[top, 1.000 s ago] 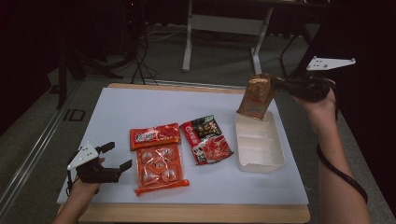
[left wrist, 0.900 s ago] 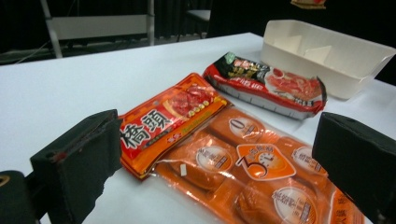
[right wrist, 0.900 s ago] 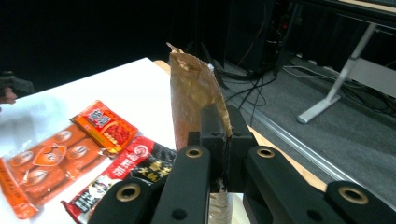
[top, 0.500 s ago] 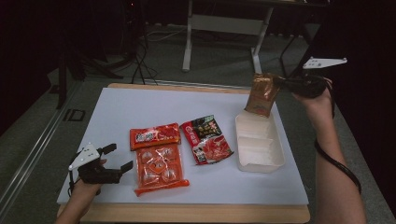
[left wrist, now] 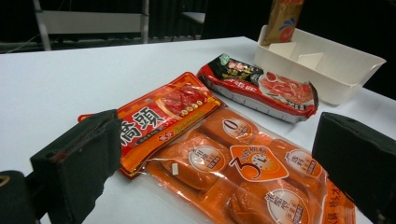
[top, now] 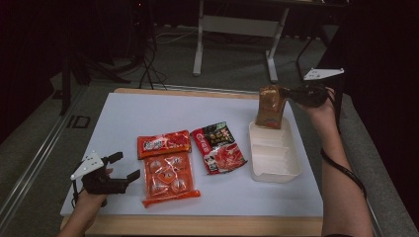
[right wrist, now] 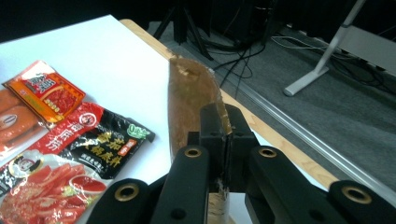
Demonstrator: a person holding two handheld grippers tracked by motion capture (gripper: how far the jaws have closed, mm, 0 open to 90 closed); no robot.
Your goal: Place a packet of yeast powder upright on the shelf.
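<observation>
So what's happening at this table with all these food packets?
A person is working with a handheld gripper in each hand. The right gripper is clamped on a brown packet and holds it upright at the far end of a white divided tray, its lower end inside that tray. The left gripper rests open near the table's front corner, holding nothing. Three more packets lie flat on the white table: a small orange one, a larger orange one and a red-and-black one.
</observation>
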